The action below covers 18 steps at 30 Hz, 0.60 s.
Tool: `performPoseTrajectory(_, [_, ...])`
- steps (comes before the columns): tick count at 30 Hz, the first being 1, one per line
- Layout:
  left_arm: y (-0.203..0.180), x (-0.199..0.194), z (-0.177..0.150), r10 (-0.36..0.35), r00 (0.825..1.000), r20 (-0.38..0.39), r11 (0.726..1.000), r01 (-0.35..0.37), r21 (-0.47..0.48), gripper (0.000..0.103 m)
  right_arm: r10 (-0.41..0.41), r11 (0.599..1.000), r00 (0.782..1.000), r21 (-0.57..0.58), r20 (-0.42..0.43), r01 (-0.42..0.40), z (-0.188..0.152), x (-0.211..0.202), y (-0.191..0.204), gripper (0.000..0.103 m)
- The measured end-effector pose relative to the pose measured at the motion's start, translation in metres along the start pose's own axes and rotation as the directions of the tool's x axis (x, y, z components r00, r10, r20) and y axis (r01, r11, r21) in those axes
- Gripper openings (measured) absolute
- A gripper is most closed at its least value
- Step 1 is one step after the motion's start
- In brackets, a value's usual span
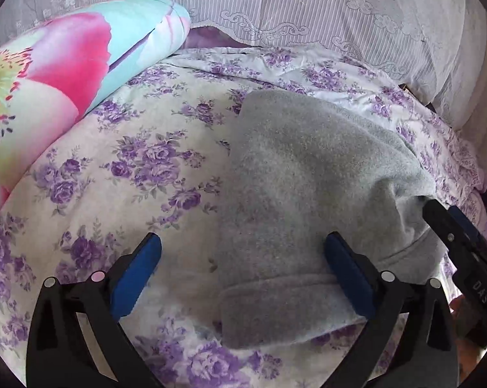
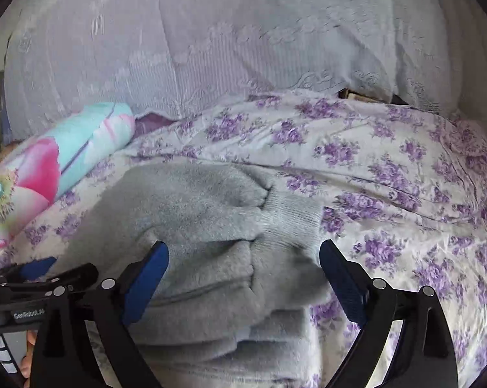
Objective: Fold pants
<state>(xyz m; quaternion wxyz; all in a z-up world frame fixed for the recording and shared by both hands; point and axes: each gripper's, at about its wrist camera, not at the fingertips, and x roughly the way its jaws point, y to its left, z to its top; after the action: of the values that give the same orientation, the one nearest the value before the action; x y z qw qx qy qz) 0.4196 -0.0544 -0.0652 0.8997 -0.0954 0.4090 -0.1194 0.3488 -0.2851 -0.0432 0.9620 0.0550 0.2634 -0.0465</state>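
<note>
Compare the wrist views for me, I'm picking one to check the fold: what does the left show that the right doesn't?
Left wrist only: the pants' smooth left edge and folded-up lower corner. Right wrist only: their ribbed cuff and stacked layers. Both: grey pants on the purple-flowered bedspread, the bright floral pillow, and both tongs open, left and right.

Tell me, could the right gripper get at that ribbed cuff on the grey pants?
Probably yes: the right gripper stands open over the grey pants, and the ribbed cuff lies just beyond its fingers with nothing covering it.

"DAS" on right gripper (image 1: 470, 252)
</note>
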Motion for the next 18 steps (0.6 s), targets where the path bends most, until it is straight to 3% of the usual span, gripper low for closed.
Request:
performPoseTrajectory(5, [-0.013,-0.056,-0.03,0.067,0.993,0.101,0.994,-0.075,0.082,0.098,-0.008,0.995,1.0,0.1,-0.014,0.01,-0.022,-0.04,-0.024,0.097])
performPoseTrajectory(9, [-0.031,-0.099,-0.071,0.099,0.987,0.124,0.973,-0.122,0.198,0.098,0.035,0.983,0.999,0.179,0.022,-0.038,-0.04,-0.079,-0.034,0.097])
performPoseTrajectory(18, [-0.045,-0.188,-0.14,0.129,0.961,0.246,0.955,-0.187,0.229,0.098,0.049,0.989,0.995,0.136,0.089,-0.061,-0.078,-0.178,-0.011,0.097])
